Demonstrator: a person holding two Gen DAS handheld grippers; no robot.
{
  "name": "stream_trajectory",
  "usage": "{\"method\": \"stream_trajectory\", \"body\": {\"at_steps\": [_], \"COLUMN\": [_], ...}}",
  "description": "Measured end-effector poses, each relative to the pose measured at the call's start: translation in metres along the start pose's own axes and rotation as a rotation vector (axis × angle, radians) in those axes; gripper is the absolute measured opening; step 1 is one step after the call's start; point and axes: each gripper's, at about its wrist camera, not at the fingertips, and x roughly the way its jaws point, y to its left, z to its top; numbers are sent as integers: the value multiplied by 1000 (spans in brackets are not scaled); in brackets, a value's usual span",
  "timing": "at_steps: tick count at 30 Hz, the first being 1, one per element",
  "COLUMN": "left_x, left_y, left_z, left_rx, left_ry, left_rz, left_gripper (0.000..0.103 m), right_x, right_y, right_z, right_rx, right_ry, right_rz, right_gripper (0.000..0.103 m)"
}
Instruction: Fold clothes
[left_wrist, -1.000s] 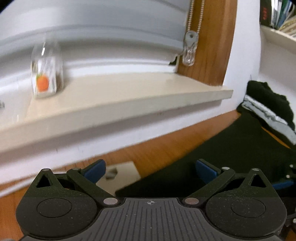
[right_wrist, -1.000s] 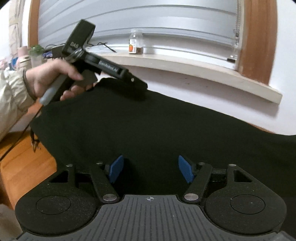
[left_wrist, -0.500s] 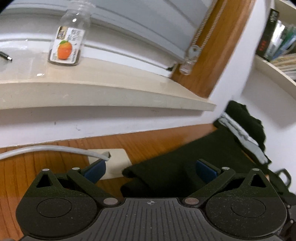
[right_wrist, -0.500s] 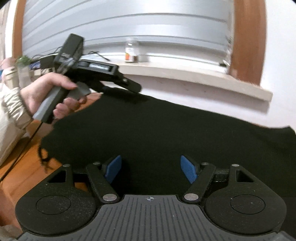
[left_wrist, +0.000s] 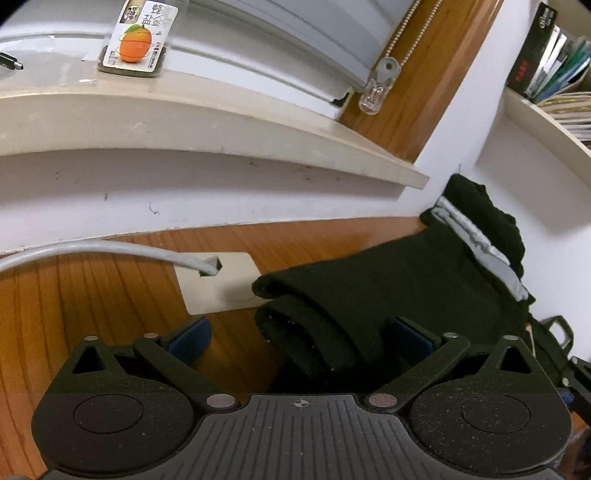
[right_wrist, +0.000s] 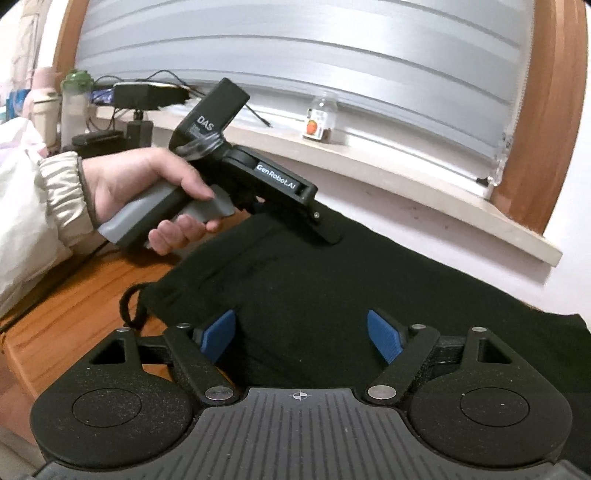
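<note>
A black garment (right_wrist: 332, 295) lies spread on the wooden table (right_wrist: 74, 317), with a dark drawstring loop at its left edge. My right gripper (right_wrist: 302, 336) hovers open over its near part, blue pads wide apart. A hand (right_wrist: 147, 184) holds my left gripper (right_wrist: 325, 229), whose tip rests on the garment's far edge. In the left wrist view the garment's edge (left_wrist: 325, 306) is doubled over in two thick layers. It lies between the spread fingers of the open left gripper (left_wrist: 300, 336), nearer the right pad.
A beige windowsill (left_wrist: 221, 122) carries a small bottle with an orange label (left_wrist: 138, 40). A grey cable (left_wrist: 110, 251) runs into a beige plate (left_wrist: 218, 291) on the table. Folded dark and grey clothes (left_wrist: 480, 229) are stacked at the right wall, under a bookshelf (left_wrist: 546, 122).
The left gripper has moved right and down onto the garment's far edge. The garment's left side has drawn in toward the right, and its edge now lies doubled over.
</note>
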Motion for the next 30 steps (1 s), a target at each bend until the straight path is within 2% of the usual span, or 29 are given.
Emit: {"method": "stream_trajectory", "body": {"at_steps": [8,21,23,25,26,28,30], "left_x": [2,6,7,9,9,10,11], "left_y": [-2,-7,-7,-9,-10,-12,-12], "left_z": [-1,-3,-3,-4,-4,-5,-5], "left_rx": [11,37,37,37,36,34,33], "left_ry": [1,9,15,26,31,42,43], "left_rz": [4,-22,-37,-60,-66,-75,-71], "left_gripper": [103,102,95,81,70,67,58], "right_x": [-10,32,37,43,45,51,48], "right_y": [15,33,35,37,37,39,34], "right_z": [-9,6,8,10,11,12,16], "right_rx": [-28,-160,-178,-196,-205,-222,-225], "right_ry": [15,21,19,17,16,15,-6], "right_rz": [49,83,85,87,89,91,82], "right_gripper": [82,84,80,62,59,45,40]}}
